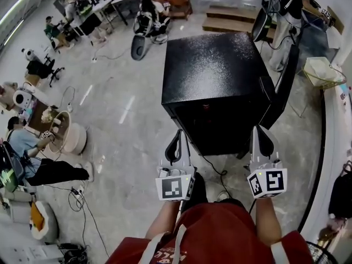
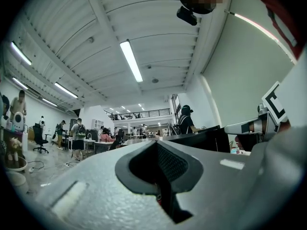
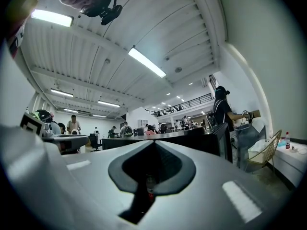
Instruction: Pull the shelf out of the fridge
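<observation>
far ahead of your left tongs, people sit at desks across the grey floor. well off to the left of those tongs, a seated person is beside a round white tub, with cables trailing near. ahead and right of your right tongs stands a yellow wire basket; wooden steps lie farther ahead.

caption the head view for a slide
Left gripper and right gripper, both shut and empty, face the black fridge.
</observation>
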A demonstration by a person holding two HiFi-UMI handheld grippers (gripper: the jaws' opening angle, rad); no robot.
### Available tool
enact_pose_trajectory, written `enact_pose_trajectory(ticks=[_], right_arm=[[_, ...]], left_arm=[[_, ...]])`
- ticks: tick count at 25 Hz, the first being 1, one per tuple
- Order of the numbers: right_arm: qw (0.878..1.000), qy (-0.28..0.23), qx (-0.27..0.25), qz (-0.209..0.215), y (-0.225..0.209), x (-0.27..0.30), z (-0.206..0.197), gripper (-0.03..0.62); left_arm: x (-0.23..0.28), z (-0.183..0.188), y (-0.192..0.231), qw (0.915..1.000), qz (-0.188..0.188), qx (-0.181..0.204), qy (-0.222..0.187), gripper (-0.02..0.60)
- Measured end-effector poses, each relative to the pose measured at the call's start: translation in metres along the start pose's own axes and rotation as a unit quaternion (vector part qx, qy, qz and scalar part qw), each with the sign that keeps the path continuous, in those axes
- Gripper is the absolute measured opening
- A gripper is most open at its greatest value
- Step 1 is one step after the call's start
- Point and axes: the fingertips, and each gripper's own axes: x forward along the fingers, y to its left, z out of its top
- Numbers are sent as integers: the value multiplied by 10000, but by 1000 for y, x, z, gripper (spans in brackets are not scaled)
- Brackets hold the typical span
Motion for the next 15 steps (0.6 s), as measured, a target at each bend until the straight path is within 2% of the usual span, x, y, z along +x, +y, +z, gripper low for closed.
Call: enact_pose_trajectory(ticks=[9, 15], right_arm=[[9998, 129, -153, -81, 20, 17, -47, -2], [9979, 633, -146, -54, 20, 17, -93, -2]], left_arm=[[-8, -43, 20, 10000, 36, -25, 67, 5], [-18, -90, 20, 9975, 176, -38, 677, 5]])
